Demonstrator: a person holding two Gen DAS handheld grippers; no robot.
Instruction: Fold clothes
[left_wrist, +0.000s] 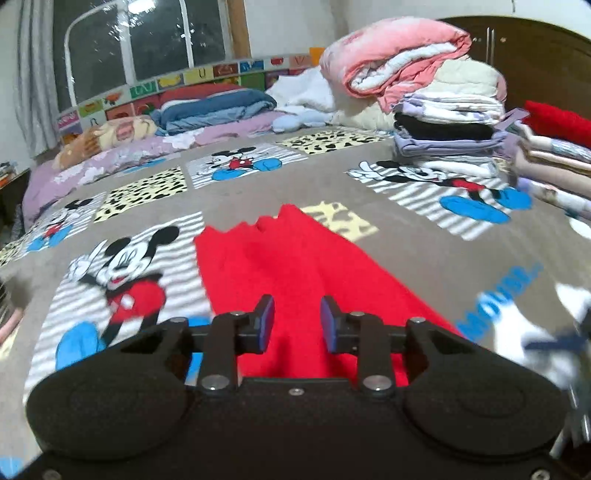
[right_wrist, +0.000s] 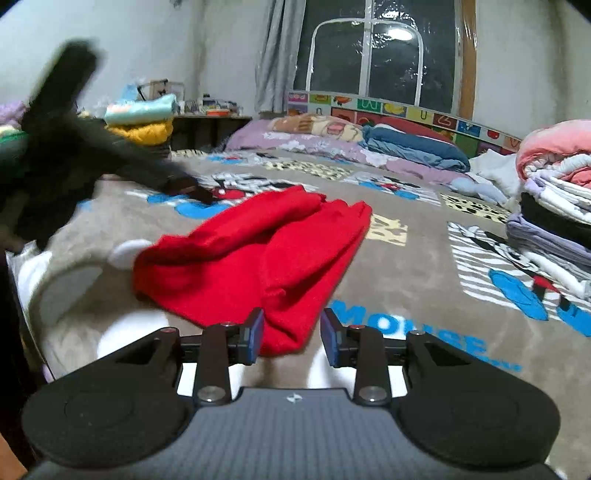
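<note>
A red garment (left_wrist: 288, 273) lies on the Mickey Mouse bed cover (left_wrist: 229, 192), folded lengthwise into a long strip. My left gripper (left_wrist: 297, 323) is open just above its near end, holding nothing. In the right wrist view the red garment (right_wrist: 266, 254) lies in two rumpled lengthwise folds. My right gripper (right_wrist: 291, 334) is open, with the garment's near corner between the fingers but not pinched. The left gripper (right_wrist: 66, 140) shows blurred at the left of that view, above the cover.
A tall stack of folded clothes (left_wrist: 450, 133) topped by a pink quilt (left_wrist: 399, 59) stands at the right, with more folded piles (left_wrist: 554, 158) beside it. Pillows and blue bedding (left_wrist: 218, 107) lie at the headboard. A side table with folded items (right_wrist: 144, 118) is far left.
</note>
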